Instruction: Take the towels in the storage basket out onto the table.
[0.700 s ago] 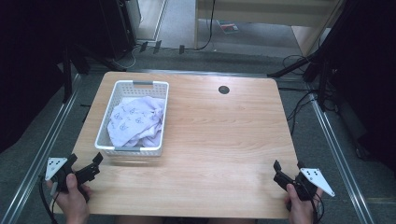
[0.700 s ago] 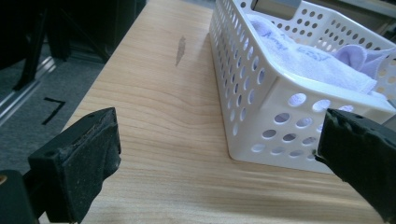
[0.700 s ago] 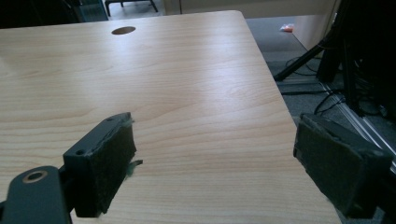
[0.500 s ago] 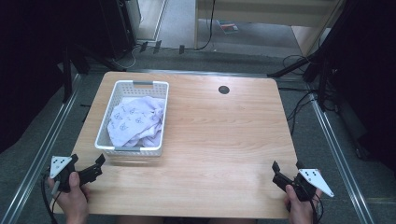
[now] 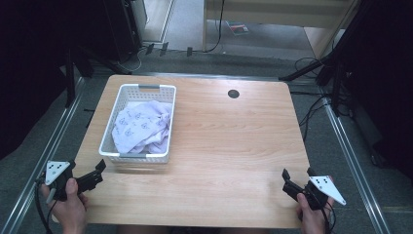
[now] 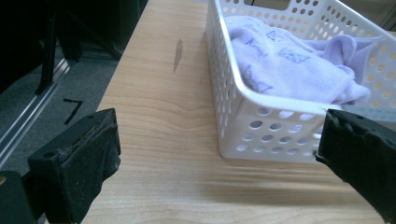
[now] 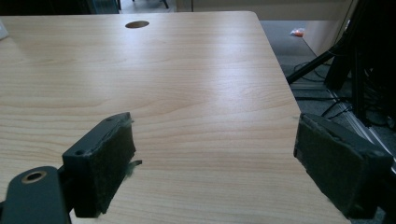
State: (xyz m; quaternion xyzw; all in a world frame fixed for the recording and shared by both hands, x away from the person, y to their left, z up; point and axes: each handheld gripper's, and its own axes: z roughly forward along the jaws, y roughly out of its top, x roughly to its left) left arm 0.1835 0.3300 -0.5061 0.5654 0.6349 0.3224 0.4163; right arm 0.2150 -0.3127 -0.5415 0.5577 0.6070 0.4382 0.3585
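A white perforated basket (image 5: 110, 127) stands on the left half of the wooden table (image 5: 234, 146), with a crumpled pale lilac printed cloth (image 5: 141, 127) inside it. My left gripper (image 5: 96, 174) is open at the table's front left corner, just short of the basket's near left corner. In the left gripper view the jaws of this gripper (image 6: 219, 135) stand wide apart, with the basket (image 6: 261, 126) and the cloth (image 6: 280, 60) ahead to the right. My right gripper (image 5: 298, 174) is open at the front right corner, and bare wood lies between the jaws of this gripper (image 7: 215, 144).
A round dark cable hole (image 5: 233, 93) sits near the table's far edge, also in the right gripper view (image 7: 137, 24). Metal rails (image 5: 58, 131) run along both sides of the table. Black stand legs and cables (image 5: 321, 73) lie on the floor to the right.
My left gripper has edged a little to the right, closer to the basket's near corner. The right gripper has hardly moved.
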